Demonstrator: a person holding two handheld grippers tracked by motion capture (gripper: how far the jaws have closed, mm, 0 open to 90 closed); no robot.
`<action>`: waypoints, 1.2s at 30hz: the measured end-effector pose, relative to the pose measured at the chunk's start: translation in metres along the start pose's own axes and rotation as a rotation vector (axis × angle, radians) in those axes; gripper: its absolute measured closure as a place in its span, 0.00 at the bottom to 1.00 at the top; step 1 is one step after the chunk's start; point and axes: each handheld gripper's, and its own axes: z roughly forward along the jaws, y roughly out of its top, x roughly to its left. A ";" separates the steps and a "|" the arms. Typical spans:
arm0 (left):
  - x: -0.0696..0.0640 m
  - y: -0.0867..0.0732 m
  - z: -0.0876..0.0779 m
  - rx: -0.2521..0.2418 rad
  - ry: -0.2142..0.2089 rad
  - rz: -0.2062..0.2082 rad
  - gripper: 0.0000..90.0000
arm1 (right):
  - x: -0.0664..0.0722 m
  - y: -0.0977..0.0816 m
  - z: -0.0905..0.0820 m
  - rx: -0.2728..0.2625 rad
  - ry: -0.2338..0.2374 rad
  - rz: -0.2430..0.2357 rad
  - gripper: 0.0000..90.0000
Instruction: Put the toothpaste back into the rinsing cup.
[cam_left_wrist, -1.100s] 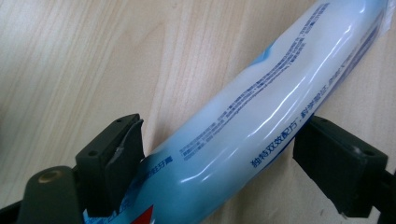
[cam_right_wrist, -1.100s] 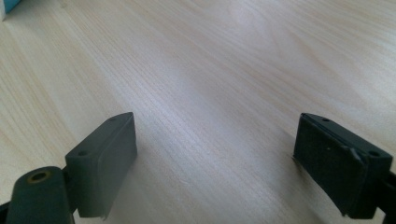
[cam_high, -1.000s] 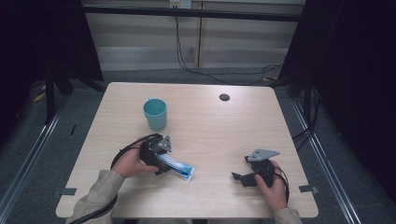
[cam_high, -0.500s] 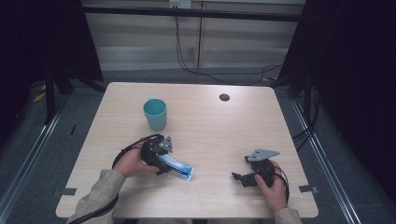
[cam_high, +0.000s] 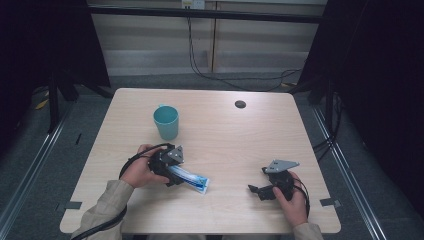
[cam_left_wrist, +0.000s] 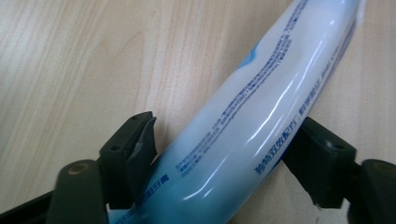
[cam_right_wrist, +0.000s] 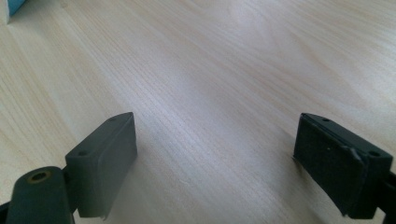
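Flat on table (cam_high: 240, 135), toothpaste tube (cam_high: 189, 178) lying diagonally

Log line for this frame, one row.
left hand-held gripper: closing on toothpaste tube | right hand-held gripper: open, idle | cup: upright

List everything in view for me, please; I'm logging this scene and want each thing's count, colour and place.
toothpaste tube: one, white and blue, lying on the near left of the table, between the left gripper's jaws.
cup: one, teal, upright on the table beyond the tube.
round disc: one, dark, on the far side of the table, right of the cup.
table: one, light wood, centre of the high view.
left gripper: one, black, its jaws have just been closing, both pads against the tube.
right gripper: one, black, jaws open over bare wood at the near right.
hands: two, each holding a gripper, with light sleeves at the near edge.
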 end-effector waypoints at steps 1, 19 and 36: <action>0.000 0.000 -0.001 -0.001 -0.006 0.005 0.34 | 0.000 0.000 0.000 0.000 0.000 0.001 0.14; -0.003 0.002 -0.011 0.040 -0.025 -0.136 0.80 | 0.000 0.000 0.000 0.002 0.001 0.001 0.14; -0.001 0.005 -0.024 -0.088 -0.006 -0.227 0.80 | 0.000 0.000 0.000 0.002 0.001 0.001 0.14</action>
